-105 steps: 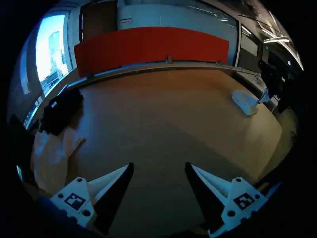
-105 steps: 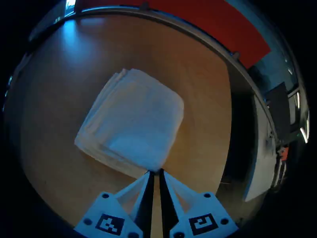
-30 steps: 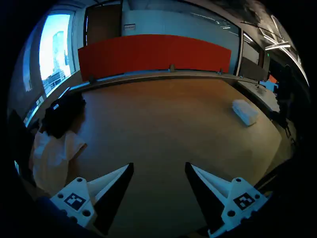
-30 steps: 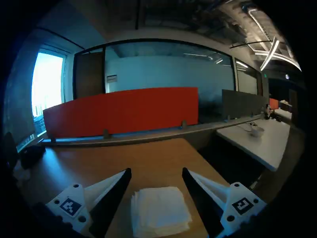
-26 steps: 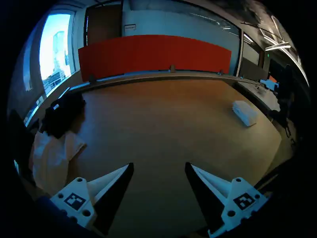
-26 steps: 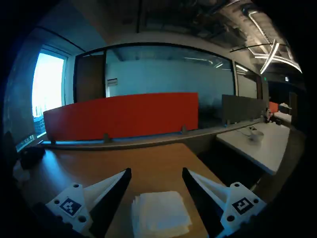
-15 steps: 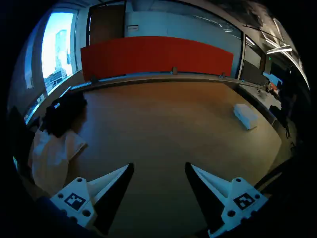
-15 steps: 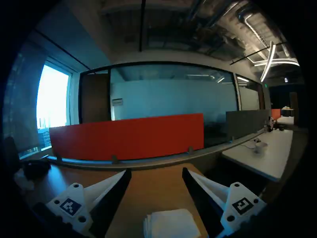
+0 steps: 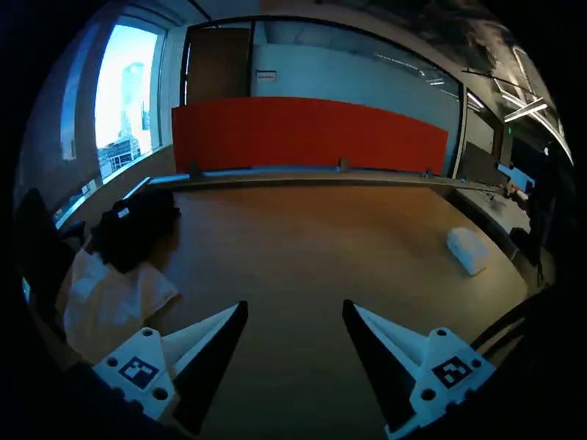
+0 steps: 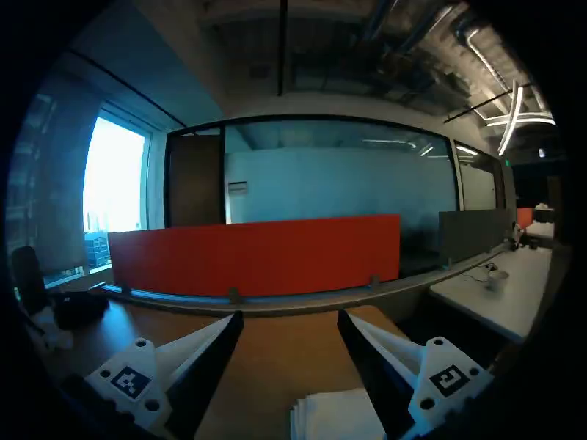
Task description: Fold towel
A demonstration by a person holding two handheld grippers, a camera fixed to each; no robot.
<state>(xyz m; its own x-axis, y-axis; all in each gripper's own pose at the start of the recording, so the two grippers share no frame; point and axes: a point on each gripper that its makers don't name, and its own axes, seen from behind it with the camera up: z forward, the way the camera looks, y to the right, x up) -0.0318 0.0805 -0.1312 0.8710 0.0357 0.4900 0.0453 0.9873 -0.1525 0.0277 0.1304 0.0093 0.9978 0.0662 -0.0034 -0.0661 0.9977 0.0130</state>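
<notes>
Fingers of the left gripper (image 9: 293, 304) and right gripper (image 10: 289, 314) stand spread wide, holding nothing, above the wooden table (image 9: 308, 242). The folded towel (image 10: 332, 419) lies on that table, near its right edge.

The left gripper (image 9: 293, 303) and right gripper (image 10: 290, 314) have white, marker-tagged fingers (image 9: 411, 348).

A red divider (image 9: 308, 136) lines the far edge of the wooden surface (image 9: 308, 242); a black bag (image 9: 136, 224) lies left, below a bright window (image 9: 128, 110).
</notes>
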